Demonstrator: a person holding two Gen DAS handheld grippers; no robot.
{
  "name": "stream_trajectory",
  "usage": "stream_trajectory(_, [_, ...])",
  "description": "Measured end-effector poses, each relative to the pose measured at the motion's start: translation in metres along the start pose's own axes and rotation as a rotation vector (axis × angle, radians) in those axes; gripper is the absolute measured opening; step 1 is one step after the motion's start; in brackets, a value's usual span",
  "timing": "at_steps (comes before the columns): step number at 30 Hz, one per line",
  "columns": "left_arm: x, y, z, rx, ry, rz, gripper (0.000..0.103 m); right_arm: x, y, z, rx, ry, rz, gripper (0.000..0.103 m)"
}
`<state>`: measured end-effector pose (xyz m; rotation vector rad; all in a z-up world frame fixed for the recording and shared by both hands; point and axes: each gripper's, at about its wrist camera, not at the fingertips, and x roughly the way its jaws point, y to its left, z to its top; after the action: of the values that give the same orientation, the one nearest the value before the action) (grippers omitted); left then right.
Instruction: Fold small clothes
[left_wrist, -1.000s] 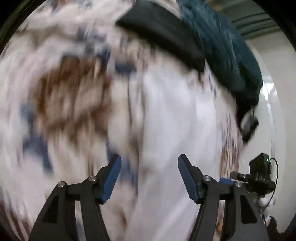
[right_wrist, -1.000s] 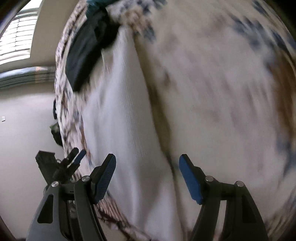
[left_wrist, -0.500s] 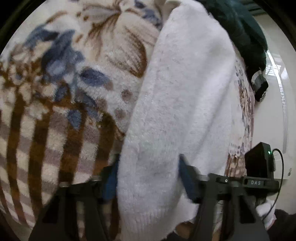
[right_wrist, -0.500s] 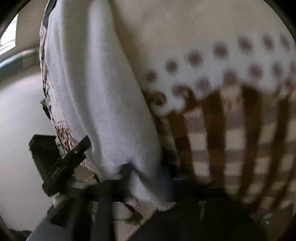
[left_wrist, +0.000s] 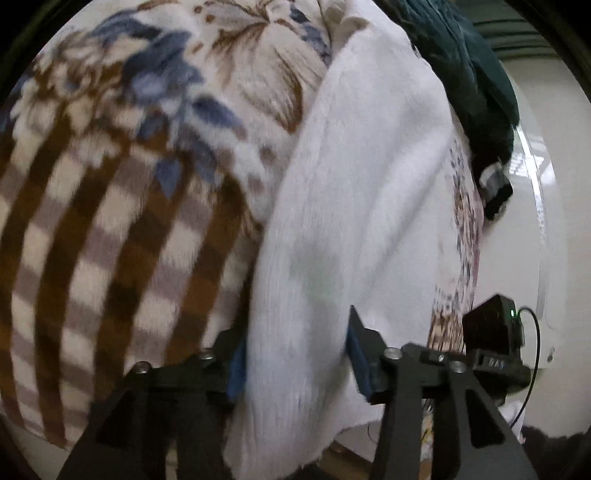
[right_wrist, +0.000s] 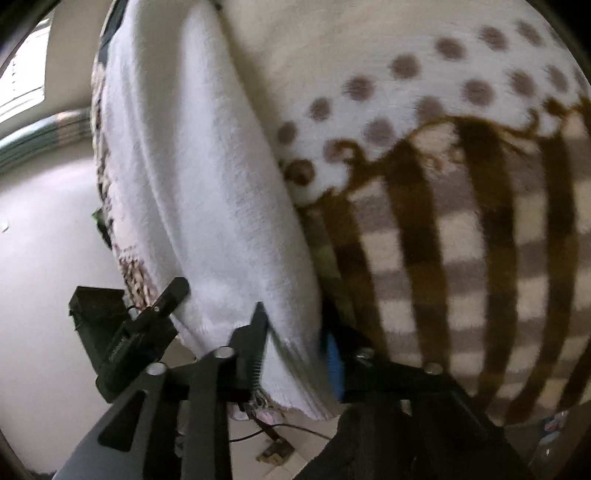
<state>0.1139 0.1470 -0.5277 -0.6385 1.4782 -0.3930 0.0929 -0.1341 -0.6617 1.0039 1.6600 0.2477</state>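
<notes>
On our left claw (left_wrist: 295, 362) the jaws are opening, with the near end of the white fuzzy garment (left_wrist: 354, 206) still bunched between them; the blue pads (left_wrist: 356, 363) sit against the fabric on both sides, so the cloth is pinched rather than free. To the left of this claw spreads the patterned blanket (left_wrist: 110, 229), brown and beige stripes close in, blue and brown flowers further ahead. The garment runs forward and away from the claw, and past its far end lies a dark teal cloth (left_wrist: 469, 70). To the right of the claw a small black device (left_wrist: 495, 325) shows a green light.

On our right claw (right_wrist: 295, 350) the jaws are opening too, and the same white fuzzy garment (right_wrist: 207, 192) passes between them, its hem hanging just beyond the fingers and the pads close against it. Left of this claw we see the other claw's black frame (right_wrist: 140, 332). To the right lies the blanket (right_wrist: 461, 240), dotted ahead and striped nearer.
</notes>
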Motion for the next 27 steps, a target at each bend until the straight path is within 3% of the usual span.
stream_trajectory(3, [0.010, 0.002, -0.018, 0.017, 0.048, -0.019, 0.054, 0.015, -0.005, -0.006, 0.034, 0.034, 0.022, 0.045])
stream_trajectory(5, [0.009, -0.003, -0.023, 0.043, 0.029, -0.011, 0.052, 0.015, -0.014, -0.011, 0.076, 0.031, 0.062, 0.046])
stream_trajectory(6, [0.008, -0.005, -0.025, 0.042, 0.019, 0.006, 0.037, 0.016, -0.014, -0.013, 0.082, 0.024, 0.071, 0.045])
stream_trajectory(7, [0.006, -0.005, -0.025, 0.036, 0.018, 0.008, 0.017, 0.013, -0.016, -0.015, 0.084, 0.009, 0.071, 0.032])
stream_trajectory(8, [0.005, -0.011, -0.026, 0.030, 0.011, 0.013, 0.017, 0.012, -0.015, -0.020, 0.081, -0.006, 0.082, 0.019])
stream_trajectory(9, [-0.002, -0.018, -0.027, 0.034, -0.012, 0.017, 0.016, 0.008, -0.013, -0.023, 0.069, -0.016, 0.087, 0.015])
stream_trajectory(16, [-0.060, -0.077, -0.013, 0.091, -0.147, -0.043, 0.016, -0.044, 0.043, -0.041, -0.061, -0.120, 0.149, 0.013])
stream_trajectory(21, [-0.112, -0.115, 0.032, 0.101, -0.257, -0.136, 0.016, -0.107, 0.110, -0.020, -0.142, -0.233, 0.237, 0.013])
stream_trajectory(24, [-0.116, -0.151, 0.083, 0.108, -0.325, -0.193, 0.016, -0.143, 0.141, 0.010, -0.198, -0.300, 0.269, 0.013])
stream_trajectory(27, [-0.116, -0.164, 0.155, 0.132, -0.371, -0.217, 0.016, -0.170, 0.174, 0.061, -0.234, -0.379, 0.275, 0.013])
